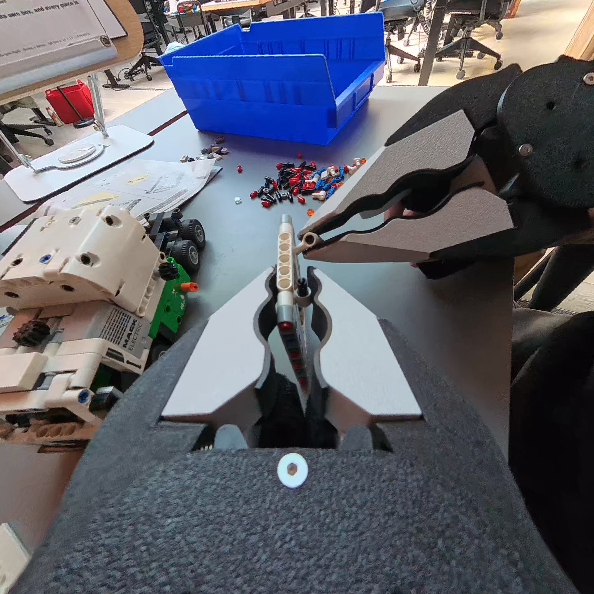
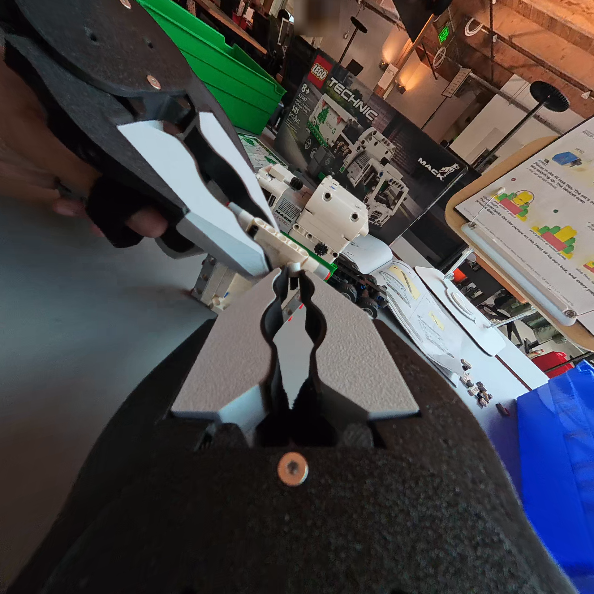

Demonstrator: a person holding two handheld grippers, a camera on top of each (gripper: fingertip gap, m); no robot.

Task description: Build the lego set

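Note:
My left gripper [image 1: 291, 283] is shut on a white holed beam assembly [image 1: 284, 260] with grey and red parts, held upright above the dark table. My right gripper [image 1: 303, 246] comes in from the right, shut on a small pale connector pin [image 1: 310, 240] whose end touches the beam's side. In the right wrist view my right gripper [image 2: 291, 273] pinches the pin [image 2: 293, 266] against the beam [image 2: 283, 242], which the left gripper [image 2: 271, 249] holds. The partly built white and green truck [image 1: 74, 257] lies at the left and also shows in the right wrist view [image 2: 328, 212].
A pile of small red, blue and black pins [image 1: 305, 183] lies before a blue bin [image 1: 279, 83]. An instruction booklet [image 1: 144, 186] and a stand base [image 1: 77, 160] lie at the left. The set's box [image 2: 369, 128] and a green bin [image 2: 225, 70] stand behind the truck. My left and right fingertips are right by each other.

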